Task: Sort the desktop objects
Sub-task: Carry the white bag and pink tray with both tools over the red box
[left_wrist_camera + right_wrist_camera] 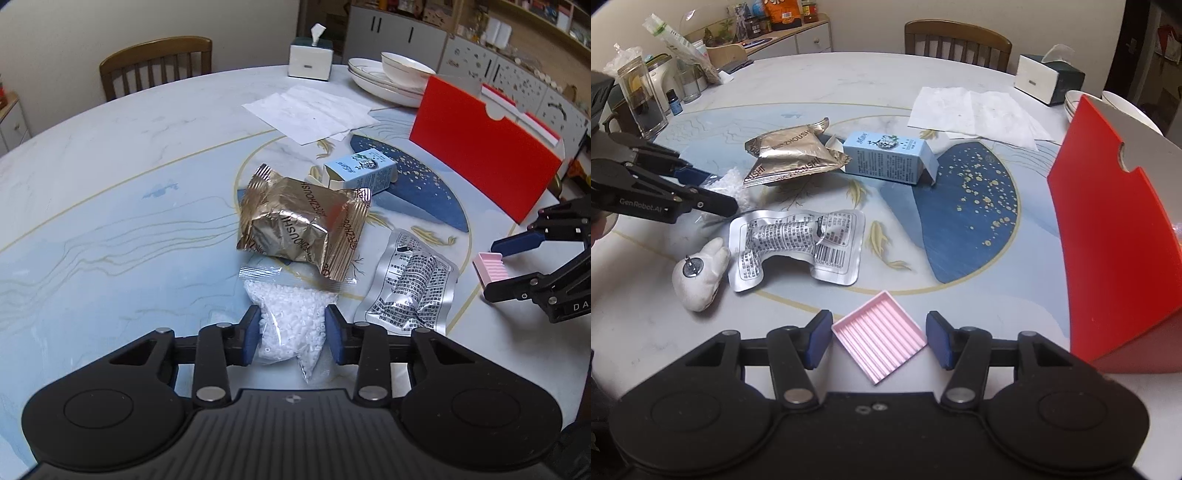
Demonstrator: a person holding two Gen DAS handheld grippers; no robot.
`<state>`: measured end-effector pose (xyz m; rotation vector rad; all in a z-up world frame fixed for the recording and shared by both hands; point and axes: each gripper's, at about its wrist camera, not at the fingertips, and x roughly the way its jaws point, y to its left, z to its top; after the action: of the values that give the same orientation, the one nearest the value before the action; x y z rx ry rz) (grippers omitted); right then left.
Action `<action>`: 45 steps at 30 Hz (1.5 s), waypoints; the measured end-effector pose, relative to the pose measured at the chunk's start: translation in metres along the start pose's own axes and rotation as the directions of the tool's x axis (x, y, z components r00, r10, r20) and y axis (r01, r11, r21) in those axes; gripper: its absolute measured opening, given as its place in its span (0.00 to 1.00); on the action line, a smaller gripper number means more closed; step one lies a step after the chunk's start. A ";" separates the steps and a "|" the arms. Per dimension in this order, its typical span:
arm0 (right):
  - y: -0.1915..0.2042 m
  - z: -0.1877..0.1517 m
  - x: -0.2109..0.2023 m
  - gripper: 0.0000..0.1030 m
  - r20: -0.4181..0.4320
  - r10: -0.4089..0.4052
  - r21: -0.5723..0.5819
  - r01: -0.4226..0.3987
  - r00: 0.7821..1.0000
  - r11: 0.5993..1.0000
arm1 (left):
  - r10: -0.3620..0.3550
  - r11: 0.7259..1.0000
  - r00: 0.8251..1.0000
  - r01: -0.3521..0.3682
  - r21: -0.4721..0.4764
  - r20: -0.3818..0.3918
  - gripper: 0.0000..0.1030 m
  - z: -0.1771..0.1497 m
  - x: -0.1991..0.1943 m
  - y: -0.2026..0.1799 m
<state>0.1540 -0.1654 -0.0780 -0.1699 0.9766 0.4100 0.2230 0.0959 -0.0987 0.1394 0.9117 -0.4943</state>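
My left gripper (291,332) is shut on a clear bag of white beads (291,314), its blue pads pressing the bag from both sides low on the table. A gold foil pack (303,221) lies on the bag's far end. Beside these lie a silver printed pouch (406,284) and a light blue carton (365,171). My right gripper (879,321) stands open around a pink ridged tray (879,341), the pads close to its corners. A white plush toy (698,277) lies left of the pouch (798,243). The left gripper (716,190) shows at the far left of the right wrist view.
An open red box (1108,240) stands at the right. Paper sheets (314,114), a tissue box (310,59) and stacked plates with a bowl (388,77) sit at the far side. Jars (642,99) crowd the far left edge. A wooden chair (155,66) stands behind the round table (110,184).
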 end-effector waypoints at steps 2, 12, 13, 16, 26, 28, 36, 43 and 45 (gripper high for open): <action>0.000 -0.001 -0.003 0.54 0.004 0.002 0.005 -0.002 1.000 1.000 | -0.003 1.000 1.000 0.003 -0.020 0.003 0.33 -0.002 -0.003 0.001; -0.001 0.000 -0.029 0.54 0.031 -0.005 0.031 0.004 0.999 1.000 | -0.011 0.992 0.999 0.017 -0.123 0.044 0.32 -0.008 -0.027 0.002; -0.002 0.000 -0.032 0.54 0.034 -0.006 0.032 0.005 0.999 0.999 | -0.014 0.992 0.999 0.020 -0.128 0.051 0.32 -0.008 -0.030 0.000; -0.005 0.002 -0.041 0.54 0.041 -0.014 0.043 0.012 0.999 0.999 | -0.018 0.990 0.997 0.027 -0.137 0.070 0.32 -0.006 -0.039 -0.004; -0.019 0.005 -0.079 0.54 0.100 -0.040 0.084 0.032 0.994 0.996 | -0.047 0.989 0.989 0.065 -0.131 0.137 0.32 0.014 -0.062 -0.033; -0.025 0.007 -0.087 0.54 0.117 -0.047 0.096 0.036 0.992 0.995 | -0.058 0.990 0.987 0.076 -0.117 0.151 0.32 0.021 -0.065 -0.042; -0.051 0.017 -0.120 0.54 0.179 -0.082 0.104 0.064 0.980 0.993 | -0.105 0.990 0.974 0.121 -0.072 0.201 0.32 0.051 -0.072 -0.078; -0.083 0.020 -0.137 0.54 0.214 -0.105 0.117 0.082 0.971 0.990 | -0.137 0.988 0.964 0.149 -0.035 0.228 0.32 0.077 -0.067 -0.112; -0.094 0.020 -0.140 0.54 0.220 -0.107 0.119 0.082 0.970 0.989 | -0.146 0.987 0.961 0.157 -0.026 0.235 0.32 0.085 -0.065 -0.122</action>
<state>0.1389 -0.2808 0.0452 -0.0688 0.7610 0.2802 0.1946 -0.0156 0.0157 -0.0299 0.7055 -0.6185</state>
